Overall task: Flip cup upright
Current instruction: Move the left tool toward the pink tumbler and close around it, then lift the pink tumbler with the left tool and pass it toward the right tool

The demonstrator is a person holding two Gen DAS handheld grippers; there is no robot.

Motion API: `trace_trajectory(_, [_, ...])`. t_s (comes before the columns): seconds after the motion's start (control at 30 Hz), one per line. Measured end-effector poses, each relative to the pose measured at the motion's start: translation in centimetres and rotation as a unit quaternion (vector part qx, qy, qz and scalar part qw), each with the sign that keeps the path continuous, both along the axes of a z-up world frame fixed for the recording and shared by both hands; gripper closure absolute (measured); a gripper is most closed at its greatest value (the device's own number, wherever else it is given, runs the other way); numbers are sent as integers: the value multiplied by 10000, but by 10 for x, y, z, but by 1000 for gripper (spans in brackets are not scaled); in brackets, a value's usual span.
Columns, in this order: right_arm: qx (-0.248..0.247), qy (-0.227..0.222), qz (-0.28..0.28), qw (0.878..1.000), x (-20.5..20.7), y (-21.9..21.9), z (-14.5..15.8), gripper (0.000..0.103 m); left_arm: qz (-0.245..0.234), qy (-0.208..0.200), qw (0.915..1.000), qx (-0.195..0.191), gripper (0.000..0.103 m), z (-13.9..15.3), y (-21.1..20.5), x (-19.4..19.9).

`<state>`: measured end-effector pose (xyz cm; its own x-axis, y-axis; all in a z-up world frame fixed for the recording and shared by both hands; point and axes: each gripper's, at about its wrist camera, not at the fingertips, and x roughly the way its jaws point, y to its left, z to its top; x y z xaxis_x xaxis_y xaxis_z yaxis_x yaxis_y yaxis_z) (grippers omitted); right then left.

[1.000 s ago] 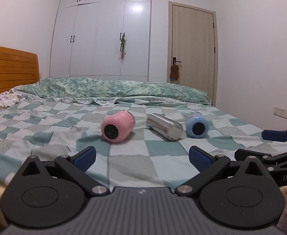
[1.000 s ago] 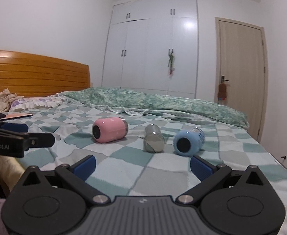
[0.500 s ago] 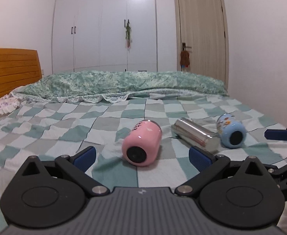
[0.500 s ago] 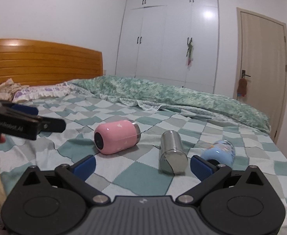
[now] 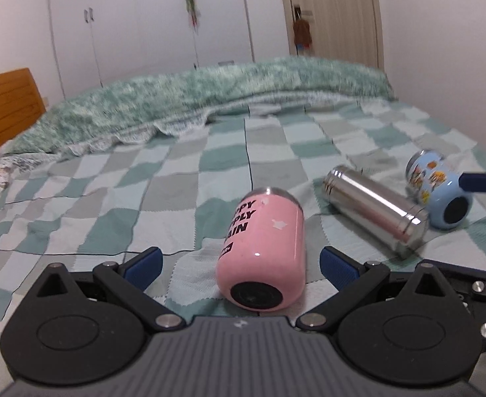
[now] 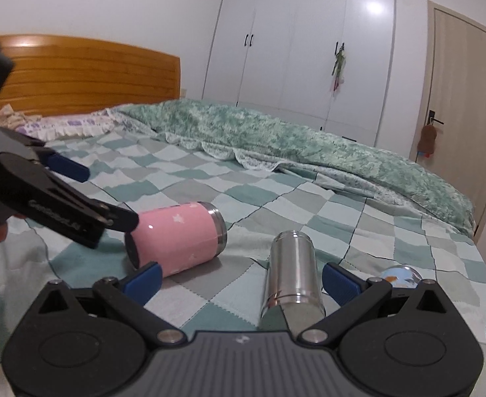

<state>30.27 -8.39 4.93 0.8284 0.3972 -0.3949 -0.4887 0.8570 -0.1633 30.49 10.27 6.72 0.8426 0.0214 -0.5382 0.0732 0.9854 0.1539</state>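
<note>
Both grippers released: left gripper [image 5: 239, 264] straddles the pink cup [image 5: 263, 248]; right gripper [image 6: 241, 278] nears the steel cup [image 6: 292, 274]. Risk: either cup rolls on the soft blanket [image 5: 176, 178] when nudged.

The pink cup [image 5: 263, 248] carries black block letters on its side, partly cut off: "PPY", "PPLY", "AIN". Below those words sits a small black label, too small to read. Raised lettering on the left gripper [image 6: 77, 192] arm is blurred.
</note>
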Motion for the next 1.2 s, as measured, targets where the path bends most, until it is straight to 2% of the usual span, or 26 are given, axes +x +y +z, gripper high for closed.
trace_trajectory(0.17, [-220,1,67,9997,20,5,-5,0,-176,510,9985,-46,0,-9,-2,39])
trace_trajectory(0.33, [-415,96,103,9990,35,8,-12,0,-80,950,9954,75,1,-20,-6,75])
trace_trajectory(0.43, [-475,154,125,9987,40,8,-14,0,-110,1142,9934,-43,2,-26,-6,86])
trace_trajectory(0.7, [-620,276,201,9975,53,10,-14,0,-126,1322,9911,49,3,-35,-12,96])
trace_trajectory(0.8, [-644,333,158,9972,55,8,-16,0,-122,1409,9899,52,7,-41,-14,100])
trace_trajectory(0.97, [-390,611,101,9973,60,-7,-14,0,-179,1292,9908,366,10,-49,-22,96])
trace_trajectory(1.2, [-189,745,-172,9969,72,-25,-9,0,-180,1235,9899,676,9,-54,-30,100])
